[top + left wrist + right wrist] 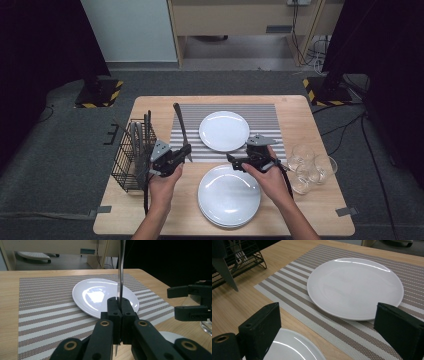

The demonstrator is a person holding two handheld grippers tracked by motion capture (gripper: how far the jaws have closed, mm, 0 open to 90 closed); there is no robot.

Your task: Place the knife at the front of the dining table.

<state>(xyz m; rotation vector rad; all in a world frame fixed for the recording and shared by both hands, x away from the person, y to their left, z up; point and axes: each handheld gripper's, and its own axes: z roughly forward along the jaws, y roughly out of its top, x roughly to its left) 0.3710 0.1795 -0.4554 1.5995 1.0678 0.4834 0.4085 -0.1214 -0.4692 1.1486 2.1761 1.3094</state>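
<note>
The left gripper [186,151] has its two black jaws closed tight on the slim metal table knife [180,125]. The knife is held near its lower end and rises steeply from the jaws, above the left part of the grey-and-white striped woven placemat [265,120]; in the left gripper view the knife [121,270] stands upright between the closed jaws. It is clear of the mat surface.

The right gripper [233,161] has its jaws spread wide and holds nothing. It is positioned at the near edge of the placemat, between the single round white plate [224,131] on the mat and the stack of round white plates [229,196] on the light wooden table [295,107]. In the right gripper view the single plate [355,286] lies ahead of the open jaws.

The black wire cutlery basket [131,157] stands at the table's left edge, just beside the left gripper. The clear drinking glasses [312,167] stand at the right, near the right hand [270,180].
</note>
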